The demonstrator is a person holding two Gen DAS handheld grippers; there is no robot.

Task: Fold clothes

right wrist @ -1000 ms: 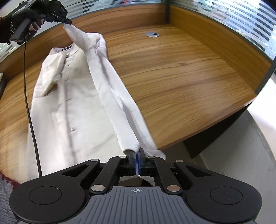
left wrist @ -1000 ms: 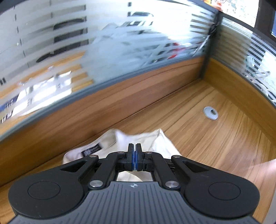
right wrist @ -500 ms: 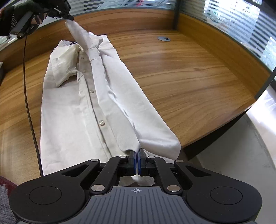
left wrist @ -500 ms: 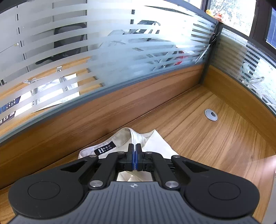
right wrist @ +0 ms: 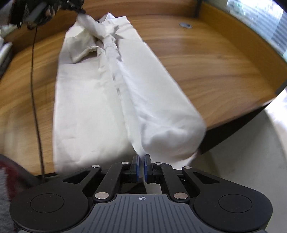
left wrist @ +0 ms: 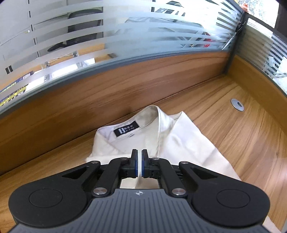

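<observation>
A cream button shirt [right wrist: 86,100] lies lengthwise on the wooden desk [right wrist: 206,68], its collar and black label [left wrist: 126,130] at the far end. The shirt's right side is folded over towards the button line, forming a rounded roll near the desk's front edge. My right gripper [right wrist: 141,159] has the hem end of that fold between its pads, and its jaws are opening a crack. My left gripper [left wrist: 139,158] hovers low over the collar area, its jaws also opening slightly; the right wrist view shows cloth still bunched up to the left gripper [right wrist: 53,9] tip.
A wooden partition wall [left wrist: 107,86] topped with striped glass runs close behind the collar. A metal cable grommet [left wrist: 237,104] sits in the desk to the right. A black cable [right wrist: 34,89] trails down the left side. The desk's front edge [right wrist: 251,114] drops to the floor.
Both grippers carried the shirt's raised edge leftward and down, laying the fold over the shirt. The collar now shows larger and closer below the left gripper. A thin gap has appeared between each pair of pads.
</observation>
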